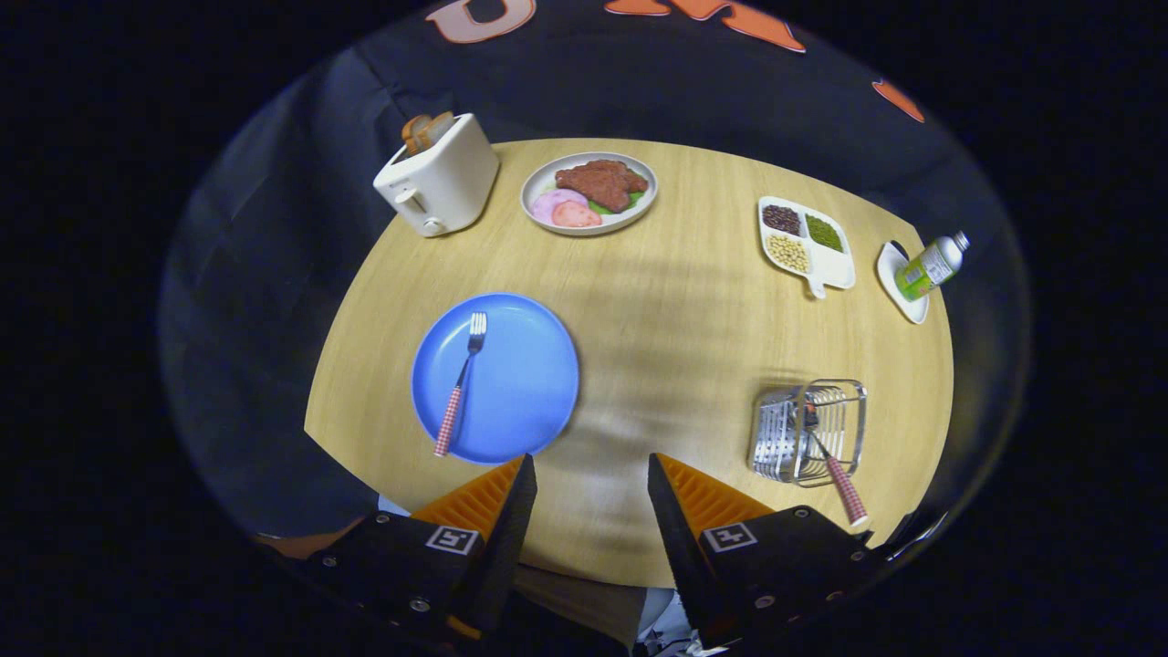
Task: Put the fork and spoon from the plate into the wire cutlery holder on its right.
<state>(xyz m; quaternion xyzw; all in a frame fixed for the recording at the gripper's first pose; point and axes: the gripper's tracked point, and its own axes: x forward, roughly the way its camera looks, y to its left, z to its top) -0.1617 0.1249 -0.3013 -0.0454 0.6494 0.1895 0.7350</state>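
A blue plate [520, 379] lies on the wooden table just ahead of my left finger. On it rests a fork [460, 383] with a red-checked handle, tines pointing away from me. To the right, ahead of my right finger, stands the wire cutlery holder [808, 431]. A utensil with a matching red-checked handle [845, 491] stands in it, its handle leaning out toward me; its head is hidden by the wires. My gripper [591, 474] hovers above the table's near edge between plate and holder, open with nothing between its fingers.
At the back stand a white toaster [438, 179] with bread, a plate of meat and ham [589, 192], a divided dish of beans [807, 245], and a green bottle [931, 265] lying on a small white dish. Bare wood lies between plate and holder.
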